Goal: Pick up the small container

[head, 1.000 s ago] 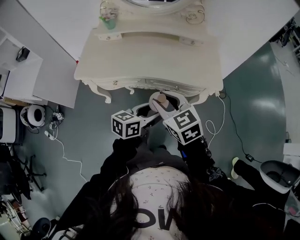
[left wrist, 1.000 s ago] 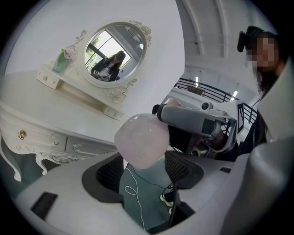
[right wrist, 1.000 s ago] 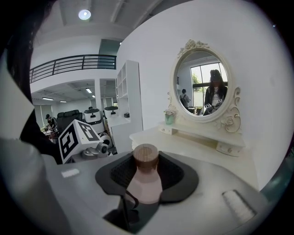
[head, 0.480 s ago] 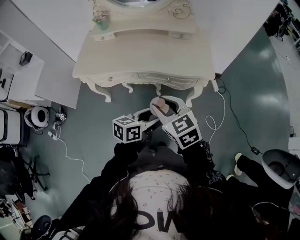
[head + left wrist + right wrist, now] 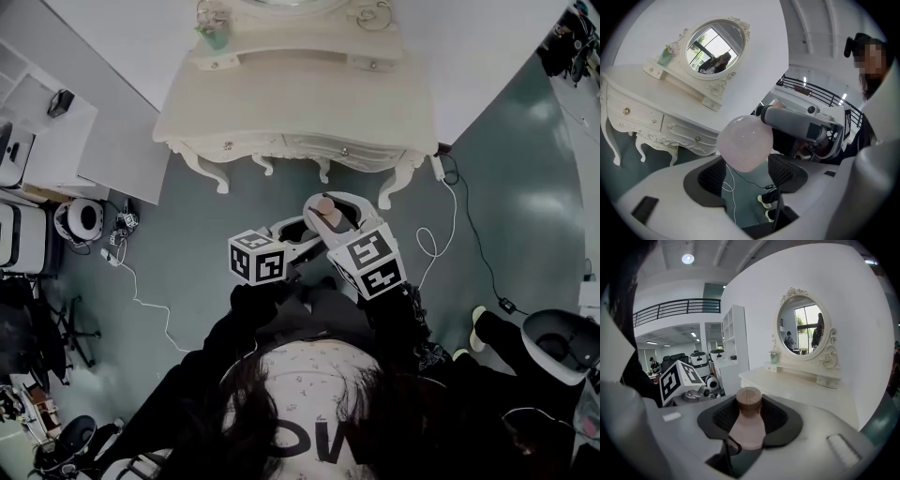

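Note:
The small container (image 5: 323,205) is a pale pink bottle with a brown cap. My right gripper (image 5: 330,212) is shut on it and holds it in the air above the floor, in front of the dressing table (image 5: 291,94). In the right gripper view the bottle (image 5: 747,427) stands upright between the dark pads (image 5: 780,420), cap up. My left gripper (image 5: 298,229) sits just left of it, jaws apart. In the left gripper view the bottle's rounded body (image 5: 744,143) hangs close above the spread pads (image 5: 712,176), with the right gripper (image 5: 801,126) behind it.
A cream dressing table with an oval mirror (image 5: 802,324) and a small green pot (image 5: 214,36) stands against the white wall. White shelving (image 5: 37,141) is at the left. Cables (image 5: 436,246) trail over the grey-green floor near the table legs.
The dressing table has slid farther from the grippers in the head view, as if the person stepped back. Both grippers and the bottle keep the same pose to each other.

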{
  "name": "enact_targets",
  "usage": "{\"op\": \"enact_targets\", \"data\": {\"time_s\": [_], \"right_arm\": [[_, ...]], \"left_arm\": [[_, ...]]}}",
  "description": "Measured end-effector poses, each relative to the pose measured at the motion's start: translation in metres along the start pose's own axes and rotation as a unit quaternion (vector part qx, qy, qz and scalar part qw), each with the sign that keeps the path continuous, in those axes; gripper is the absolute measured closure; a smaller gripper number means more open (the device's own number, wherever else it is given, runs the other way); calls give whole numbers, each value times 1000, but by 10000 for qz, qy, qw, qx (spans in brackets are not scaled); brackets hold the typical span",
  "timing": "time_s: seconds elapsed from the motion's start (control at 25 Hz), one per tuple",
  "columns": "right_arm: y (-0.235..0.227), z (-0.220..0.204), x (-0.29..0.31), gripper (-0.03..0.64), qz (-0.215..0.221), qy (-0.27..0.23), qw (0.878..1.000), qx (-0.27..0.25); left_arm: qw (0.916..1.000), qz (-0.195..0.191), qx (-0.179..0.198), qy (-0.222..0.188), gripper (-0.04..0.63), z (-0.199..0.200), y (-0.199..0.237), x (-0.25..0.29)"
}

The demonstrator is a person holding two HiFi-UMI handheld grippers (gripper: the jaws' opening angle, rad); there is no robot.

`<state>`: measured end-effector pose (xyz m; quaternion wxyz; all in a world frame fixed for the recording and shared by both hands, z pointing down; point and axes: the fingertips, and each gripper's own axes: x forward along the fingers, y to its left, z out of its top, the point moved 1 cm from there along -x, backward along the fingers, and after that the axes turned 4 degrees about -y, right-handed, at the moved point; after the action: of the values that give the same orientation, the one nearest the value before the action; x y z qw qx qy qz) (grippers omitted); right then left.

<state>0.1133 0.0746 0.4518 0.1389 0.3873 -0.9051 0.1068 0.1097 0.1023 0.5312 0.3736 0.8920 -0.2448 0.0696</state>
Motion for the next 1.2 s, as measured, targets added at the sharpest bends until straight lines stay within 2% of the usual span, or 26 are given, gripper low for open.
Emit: {"op": "enact_targets", "data": {"time_s": [0.36, 1.2], "right_arm": [[22, 5, 17, 471, 11, -49, 9999, 131], [105, 23, 49, 471, -317, -91, 9994, 81]], "left_arm": [[10000, -3, -89, -4, 313, 0, 11, -28], [9994, -314, 122, 16, 313, -4, 28, -116]]}}
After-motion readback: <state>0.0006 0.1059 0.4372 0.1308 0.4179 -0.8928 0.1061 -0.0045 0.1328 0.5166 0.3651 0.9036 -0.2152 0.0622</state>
